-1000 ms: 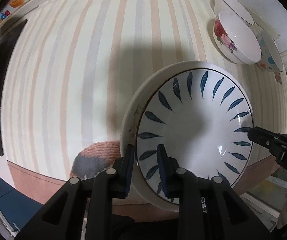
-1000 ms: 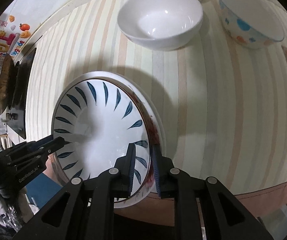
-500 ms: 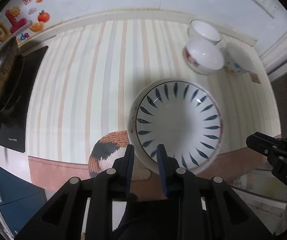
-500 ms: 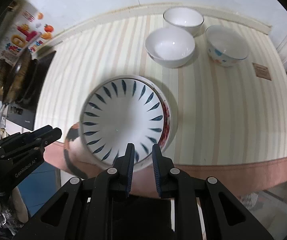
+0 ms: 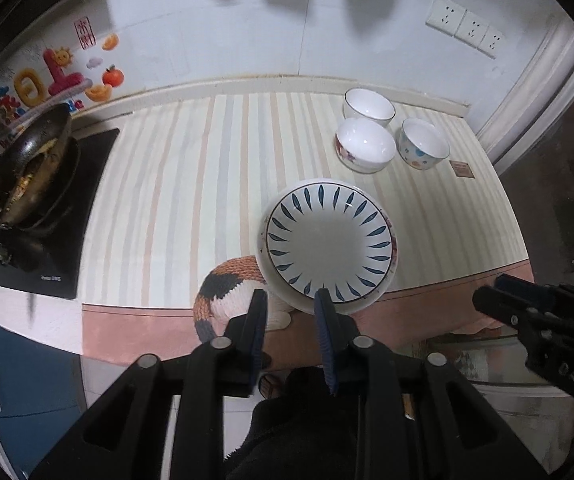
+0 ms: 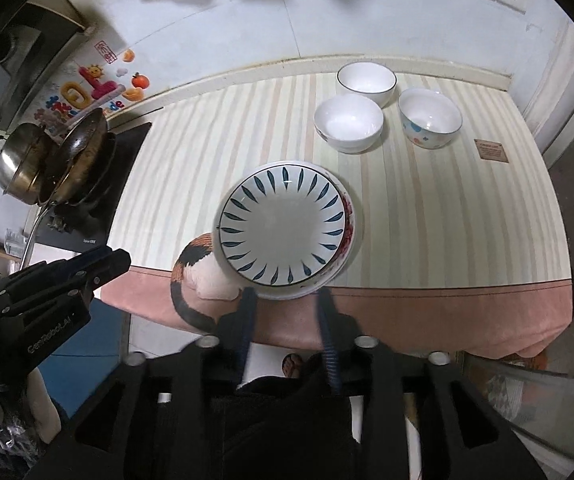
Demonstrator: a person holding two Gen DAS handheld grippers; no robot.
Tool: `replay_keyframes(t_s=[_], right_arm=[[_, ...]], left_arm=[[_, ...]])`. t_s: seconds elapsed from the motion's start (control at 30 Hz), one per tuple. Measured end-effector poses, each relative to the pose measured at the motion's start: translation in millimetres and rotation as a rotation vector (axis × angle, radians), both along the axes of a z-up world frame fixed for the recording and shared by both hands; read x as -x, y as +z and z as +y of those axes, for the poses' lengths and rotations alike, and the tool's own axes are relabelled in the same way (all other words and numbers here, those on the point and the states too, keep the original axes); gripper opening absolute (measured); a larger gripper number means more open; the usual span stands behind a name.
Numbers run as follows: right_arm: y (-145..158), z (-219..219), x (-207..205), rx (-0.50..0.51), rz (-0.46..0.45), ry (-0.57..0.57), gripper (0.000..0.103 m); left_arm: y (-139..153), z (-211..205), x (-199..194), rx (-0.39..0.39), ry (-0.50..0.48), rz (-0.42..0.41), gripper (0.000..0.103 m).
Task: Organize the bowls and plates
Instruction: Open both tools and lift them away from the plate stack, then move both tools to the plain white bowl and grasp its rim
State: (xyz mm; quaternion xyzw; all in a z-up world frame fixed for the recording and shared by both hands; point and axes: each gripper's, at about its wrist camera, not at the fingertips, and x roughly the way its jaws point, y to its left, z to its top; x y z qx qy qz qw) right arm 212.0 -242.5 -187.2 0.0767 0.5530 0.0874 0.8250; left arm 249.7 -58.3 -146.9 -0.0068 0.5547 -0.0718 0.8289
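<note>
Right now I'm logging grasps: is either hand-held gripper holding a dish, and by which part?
Nothing is held. The left hand-held gripper and right hand-held gripper are both open, off the leaf-pattern plate.

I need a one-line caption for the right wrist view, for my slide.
Open right gripper above the table edge, before a blue-leaf plate stacked on another plate, three bowls behind.

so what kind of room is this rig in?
Most likely a home kitchen. A dirty frying pan sits on a black cooktop beside a striped table holding bowls and a stacked leaf-pattern plate; wall sockets are above.
</note>
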Motion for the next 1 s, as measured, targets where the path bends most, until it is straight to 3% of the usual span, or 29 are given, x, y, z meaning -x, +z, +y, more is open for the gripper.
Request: replay_keyframes(t_s=[0.03,0.07,0.1,0.2,0.23,0.5,0.6,0.7,0.77,0.8,0.9,1.0], right_arm=[[4,2,5,-0.002,-0.006,-0.001,0.058],[7,4,9,-0.003,-0.014,-0.001,0.063],[11,6,14,-0.001,-0.027,-0.001,0.069],[16,10,22,0.005,-0.041,0.005,0.084],[16,10,24,-0.004,-0.042,0.0,0.087],[5,-22,-7,-0.094,-0.037,-0.065,0.089],[-7,-45,-46,-0.12,-0.04,-0.112,0.089],[-27,-71,-100,-0.151,-0.035,-0.17,0.089],[-46,-88,-141,-0.171,-0.012,-0.201,0.088],[-55,-95,-158,-0.178,-0.002,-0.209,0.087],[-95,-118,-223,-0.214,0.066,-0.243,0.072],[-134,-129,-270,-0.249,0.135,-0.249,0.062]], left_arm=[[2,1,3,0.006,0.001,-0.008,0.033],[4,2,5,0.014,0.003,-0.013,0.035],[5,4,7,0.021,0.004,-0.019,0.043],[5,5,7,0.037,-0.004,-0.027,0.079],[5,5,6,0.039,-0.008,-0.029,0.08],[4,-8,-35,0.025,0.014,-0.058,0.08],[-8,-22,-74,0.002,0.027,-0.062,0.08],[-33,-41,-131,0.006,0.02,-0.009,0.08],[-53,-51,-171,0.031,0.006,0.028,0.074],[-64,-56,-192,0.04,0.011,0.049,0.06],[-100,-73,-247,0.082,0.017,0.146,0.038],[-136,-90,-292,0.12,0.019,0.225,0.037]])
